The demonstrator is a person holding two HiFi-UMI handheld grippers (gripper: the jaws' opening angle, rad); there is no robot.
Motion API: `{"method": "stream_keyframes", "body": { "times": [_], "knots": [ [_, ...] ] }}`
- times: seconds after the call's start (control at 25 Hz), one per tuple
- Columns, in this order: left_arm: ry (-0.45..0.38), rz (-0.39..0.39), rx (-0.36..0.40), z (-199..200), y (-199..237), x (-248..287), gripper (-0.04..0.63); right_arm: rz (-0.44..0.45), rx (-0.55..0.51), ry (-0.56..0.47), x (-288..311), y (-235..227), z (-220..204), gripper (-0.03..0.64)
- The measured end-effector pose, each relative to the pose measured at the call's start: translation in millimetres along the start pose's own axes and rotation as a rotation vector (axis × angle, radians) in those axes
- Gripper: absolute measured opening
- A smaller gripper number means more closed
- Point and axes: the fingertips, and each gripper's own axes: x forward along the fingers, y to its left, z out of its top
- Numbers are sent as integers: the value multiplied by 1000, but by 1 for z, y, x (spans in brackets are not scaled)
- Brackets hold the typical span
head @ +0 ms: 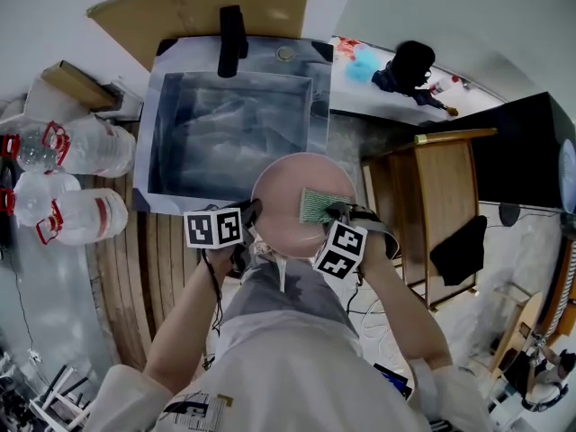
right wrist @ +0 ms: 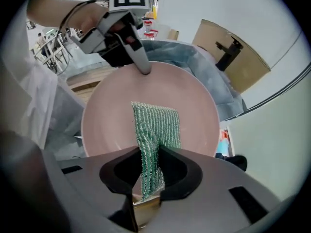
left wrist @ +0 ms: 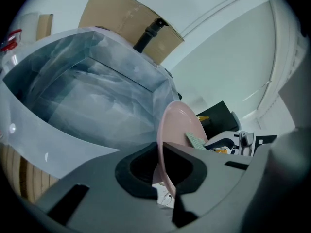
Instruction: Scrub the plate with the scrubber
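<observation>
Touching plate [right wrist: 194,110], scrubber [right wrist: 155,123] between right tongs [right wrist: 151,152].

Plate [head: 277,203] x1, scrubber [head: 319,207] x1 (grippers [head: 254,211] [head: 338,212] x2)

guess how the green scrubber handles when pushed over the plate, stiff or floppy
Probably floppy: the scrubber bunches where the right gripper pinches it. Likely grippy rather than slippery, given its ribbed knit weave against the plate.

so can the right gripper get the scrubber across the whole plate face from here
Probably yes: the scrubber rests on the plate, whose face is otherwise bare. Only the left gripper, clamped on the rim, covers a small patch.
</observation>
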Motion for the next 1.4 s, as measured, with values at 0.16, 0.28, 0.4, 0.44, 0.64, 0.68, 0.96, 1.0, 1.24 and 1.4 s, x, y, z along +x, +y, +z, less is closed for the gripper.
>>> {"method": "stream_keyframes", "body": {
  "times": [0.16, 0.28, 0.4, 0.44, 0.64, 0.68, 0.96, 1.0, 1.24, 1.4],
  "knots": [
    [-5, 0, -23, 1, 1, 3, 32, -71, 28, -36, 13, -38, 27, 118],
    [-9, 4, -30, 2, 2, 2, 32, -92, 13, -70, 17, -54, 52, 118],
    [-18, 16, -37, 5, 5, 1, 31, -56, -25, -102, 16, -47, 70, 120],
    [-20, 16, -40, 6, 5, 0, 31, -30, -32, -123, 14, -40, 76, 120],
    [-22, -1, -73, 7, 6, 0, 32, 60, -158, -156, 10, 5, 89, 121],
    [-23, -2, -80, 7, 7, 0, 32, 72, -186, -156, 10, 15, 89, 121],
    [-24, -8, -105, 9, 9, 0, 35, 282, -298, -230, -5, 83, 82, 130],
    [-22, -8, -98, 9, 9, 0, 35, 312, -299, -226, -8, 90, 76, 130],
    [-11, -12, -73, 8, 7, 0, 35, 321, -210, -117, -15, 80, 25, 124],
    [8, -29, -60, 4, 5, 0, 34, 184, -98, -26, -10, 33, 0, 125]
  ]
}}
